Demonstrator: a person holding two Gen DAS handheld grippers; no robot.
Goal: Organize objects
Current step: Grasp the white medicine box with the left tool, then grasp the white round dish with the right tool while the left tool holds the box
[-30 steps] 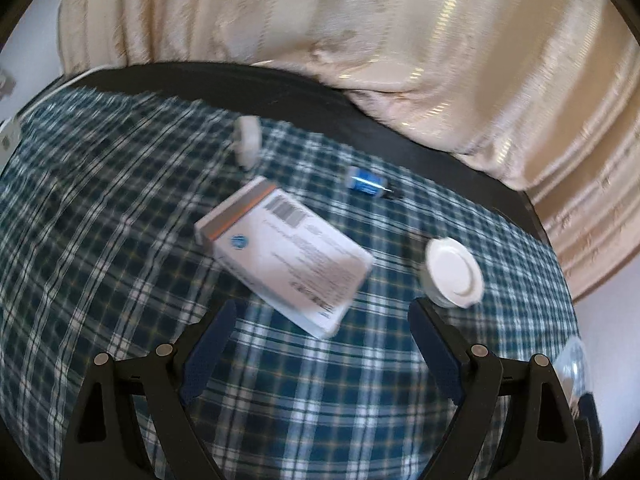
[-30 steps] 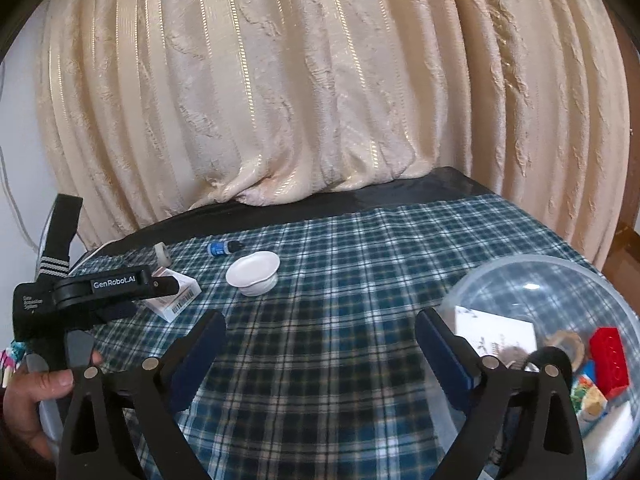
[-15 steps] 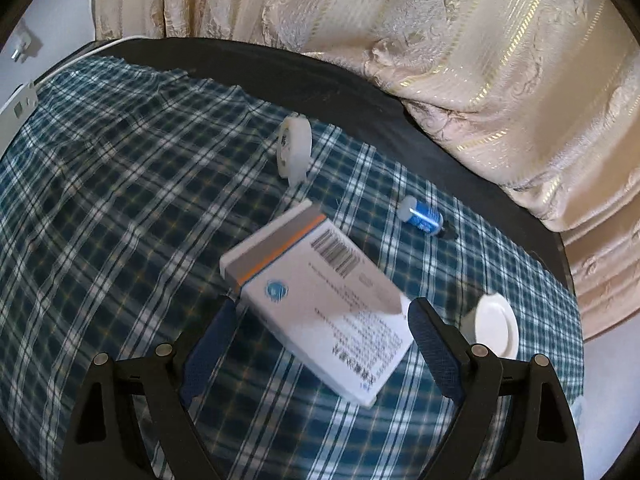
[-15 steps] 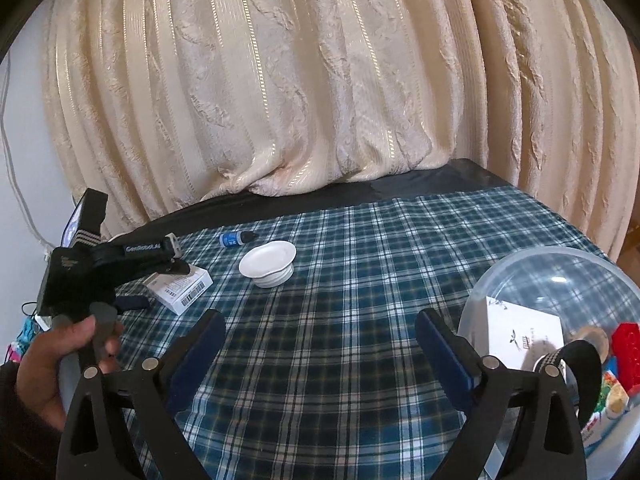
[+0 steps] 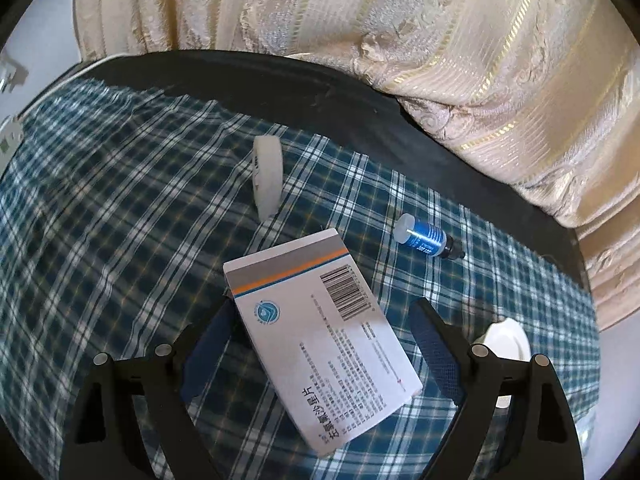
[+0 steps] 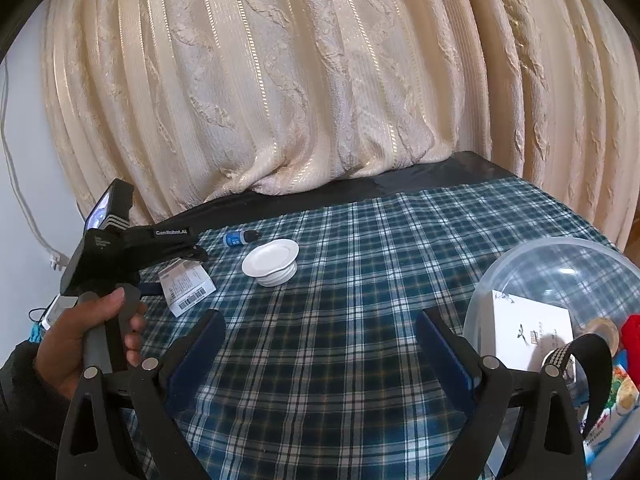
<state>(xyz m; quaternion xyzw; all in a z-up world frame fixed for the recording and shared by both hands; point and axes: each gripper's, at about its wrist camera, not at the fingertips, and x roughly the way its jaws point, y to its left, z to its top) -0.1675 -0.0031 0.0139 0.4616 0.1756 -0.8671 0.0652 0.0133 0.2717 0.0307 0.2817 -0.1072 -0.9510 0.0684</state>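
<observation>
- Flat on the plaid cloth (image 5: 120, 208) lies the box (image 5: 320, 344), its long axis running diagonally, barcode end toward the curtain (image 5: 400, 40).
- Left gripper (image 5: 320, 344) hovers over the box, jaws spread wide, one on each long side; contact cannot be told.
- Right gripper (image 6: 320, 352) is spread wide, holding nothing.
- Beyond the box: tape roll (image 5: 267, 178), blue vial (image 5: 424, 240), white lid (image 5: 506, 338).
- Clear bowl (image 6: 560, 264) holds a white carton (image 6: 528, 332), a red block (image 6: 632, 332) and other small items.
</observation>
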